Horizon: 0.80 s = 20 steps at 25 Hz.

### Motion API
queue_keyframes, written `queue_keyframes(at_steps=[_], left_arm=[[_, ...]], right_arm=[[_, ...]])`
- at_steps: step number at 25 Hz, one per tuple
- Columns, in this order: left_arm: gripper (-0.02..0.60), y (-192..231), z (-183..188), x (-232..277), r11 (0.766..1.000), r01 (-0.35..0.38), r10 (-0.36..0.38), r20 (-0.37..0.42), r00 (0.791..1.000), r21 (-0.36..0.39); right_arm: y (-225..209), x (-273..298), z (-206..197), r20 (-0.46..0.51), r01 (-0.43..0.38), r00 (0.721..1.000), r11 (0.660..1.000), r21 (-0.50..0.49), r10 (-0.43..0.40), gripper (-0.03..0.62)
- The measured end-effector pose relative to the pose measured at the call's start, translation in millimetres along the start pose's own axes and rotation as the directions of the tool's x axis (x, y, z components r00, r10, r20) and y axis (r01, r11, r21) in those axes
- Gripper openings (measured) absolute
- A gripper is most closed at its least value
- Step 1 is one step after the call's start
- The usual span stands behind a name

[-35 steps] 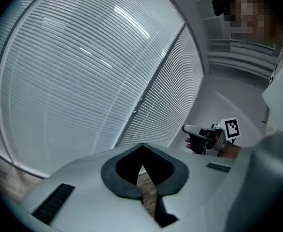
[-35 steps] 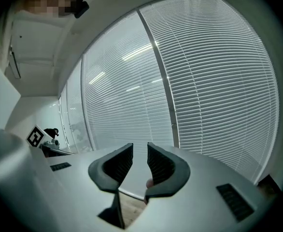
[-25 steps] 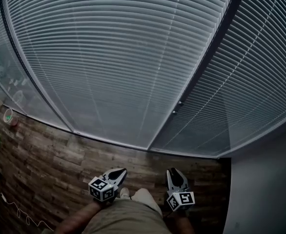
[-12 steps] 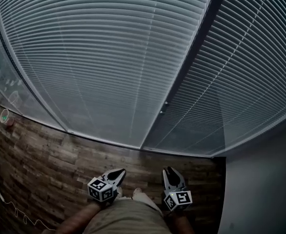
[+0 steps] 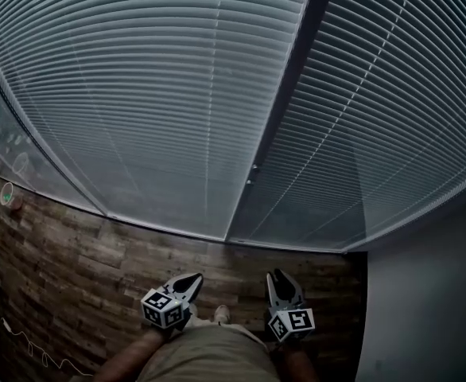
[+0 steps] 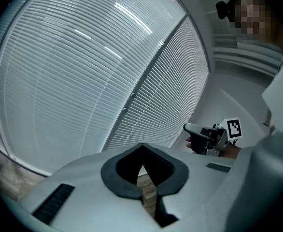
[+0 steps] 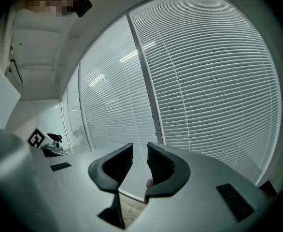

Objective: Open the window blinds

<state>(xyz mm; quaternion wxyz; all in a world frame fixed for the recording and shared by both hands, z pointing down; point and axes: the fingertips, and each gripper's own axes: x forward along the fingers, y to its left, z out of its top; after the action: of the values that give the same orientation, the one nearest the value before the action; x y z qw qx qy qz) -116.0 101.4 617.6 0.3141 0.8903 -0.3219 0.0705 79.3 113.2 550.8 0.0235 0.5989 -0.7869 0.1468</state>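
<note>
The person's trousers (image 5: 209,358) fill the bottom edge, with a shoe tip (image 5: 222,314) showing between the two claws. The left claw (image 5: 190,280) is clenched, tips meeting, with nothing in it. The right claw (image 5: 281,280) is released, a narrow gap between its pads, and is also empty. Both hover over the wooden floor (image 5: 82,269), well apart from the blinds (image 5: 169,94). The blinds hang fully lowered with their slats closed, in two panels on either side of a dark frame post (image 5: 287,94).

Lowered window blinds (image 5: 161,94), wooden floor (image 5: 74,269)
</note>
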Motion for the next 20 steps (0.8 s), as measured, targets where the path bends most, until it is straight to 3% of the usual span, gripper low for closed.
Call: queue_keyframes(at_steps=[6,20], left_arm=[[0.012,-22.2,26.4,-0.4,1.000,-0.013,0.013,0.007,1.000,-0.005],[0.012,-33.4,18.6,25.5,1.000,-0.018,0.018,0.013,1.000,0.004]], right_arm=[[-6.5,-11.0,27.7,0.004,-0.003,1.000,1.000,0.010,0.003,0.098],[-45.8,-30.0,12.1,0.014,0.028,1.000,0.999,0.037,-0.028,0.097]])
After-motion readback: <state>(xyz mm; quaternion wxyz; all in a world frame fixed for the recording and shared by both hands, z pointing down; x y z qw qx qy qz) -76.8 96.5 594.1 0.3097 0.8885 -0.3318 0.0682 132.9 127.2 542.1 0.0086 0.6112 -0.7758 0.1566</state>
